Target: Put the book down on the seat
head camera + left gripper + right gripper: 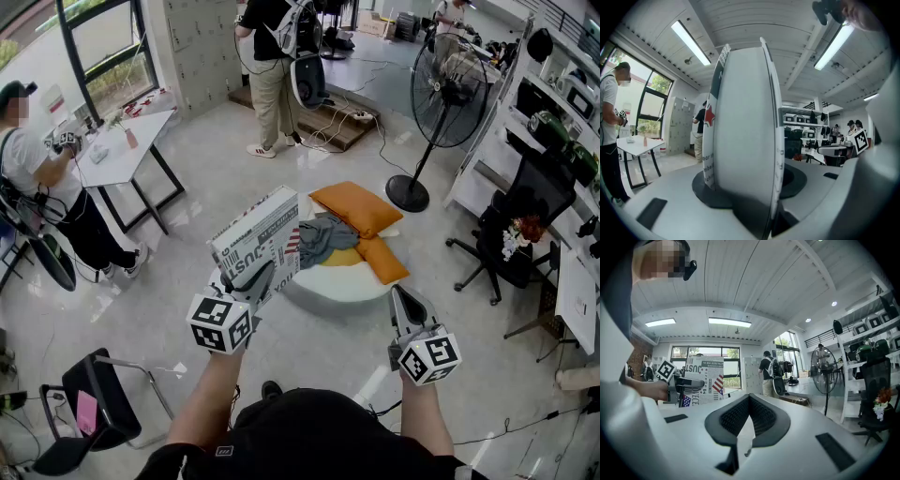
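Big open workshop here: shiny pale floor, a standing fan, shelves down the right side, other people busy in the background.

My left gripper is clamped on the bottom edge of the book, with a pad on each cover. The book stands up out of the jaws and leans a bit. My right gripper is squeezed closed with nothing in it, hanging off to the side.

The book is up in the air, between me and the round white seat, and not touching it.

It looks like a stiff hardback with a glossy jacket, so I don't expect it to flop, though I reckon it could slide or swing in a one-edge pinch since most of its weight sits above the jaws. Holding near the spine feels safest.

The orange cushions and a grey cloth hog much of the seat, so the bare near side looks like the landing spot.
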Demonstrator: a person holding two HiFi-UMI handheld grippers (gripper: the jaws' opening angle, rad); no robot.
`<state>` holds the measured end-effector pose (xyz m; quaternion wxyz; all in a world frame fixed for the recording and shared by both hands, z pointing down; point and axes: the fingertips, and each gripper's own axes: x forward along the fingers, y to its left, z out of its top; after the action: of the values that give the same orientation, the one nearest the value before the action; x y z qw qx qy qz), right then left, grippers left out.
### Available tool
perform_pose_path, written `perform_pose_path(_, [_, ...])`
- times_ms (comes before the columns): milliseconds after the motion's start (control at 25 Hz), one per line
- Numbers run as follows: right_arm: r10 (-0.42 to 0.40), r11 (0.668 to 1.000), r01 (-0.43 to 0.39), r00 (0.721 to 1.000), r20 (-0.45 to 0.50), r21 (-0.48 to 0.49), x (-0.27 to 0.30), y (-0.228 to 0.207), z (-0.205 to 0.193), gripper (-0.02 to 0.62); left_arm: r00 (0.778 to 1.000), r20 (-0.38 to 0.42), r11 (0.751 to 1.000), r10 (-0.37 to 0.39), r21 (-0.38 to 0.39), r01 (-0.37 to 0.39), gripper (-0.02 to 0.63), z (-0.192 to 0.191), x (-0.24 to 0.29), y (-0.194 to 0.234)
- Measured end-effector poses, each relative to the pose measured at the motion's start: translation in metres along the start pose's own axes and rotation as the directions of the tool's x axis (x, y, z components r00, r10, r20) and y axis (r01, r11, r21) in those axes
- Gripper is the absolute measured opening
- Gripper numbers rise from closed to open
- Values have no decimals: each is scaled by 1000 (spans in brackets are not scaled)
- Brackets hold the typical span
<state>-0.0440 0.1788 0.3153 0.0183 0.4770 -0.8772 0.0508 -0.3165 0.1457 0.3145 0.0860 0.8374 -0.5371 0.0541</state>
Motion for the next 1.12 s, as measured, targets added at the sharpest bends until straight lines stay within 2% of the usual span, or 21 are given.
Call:
perform_pose_path(160, [9,1000,-9,1000,-6,-5,2,4,-4,14,1000,-27,1000,6,13,-6,209,-7,4,1])
perform_pose_path(440, [-2,1000,3,999,35,-6,12,-19,14,14,1000,-24,998,-8,69,10,209,10,31,-3])
perform_pose_path(600, [3,999,-6,998,62,43,16,-15,19,14,1000,-7,999,11,32,-11,209,11,27,0])
perform_pose_path(800, [67,993,-71,997,44,93,9,-6,7,15,1000,-22,1000,-2,18,3,209,0,24,-17])
perform_pose_path(1120, [32,986,-29,999,-15,163,-36,-38,-30,15,996,-87,1000,-12,-27,10,209,-36,28,-49])
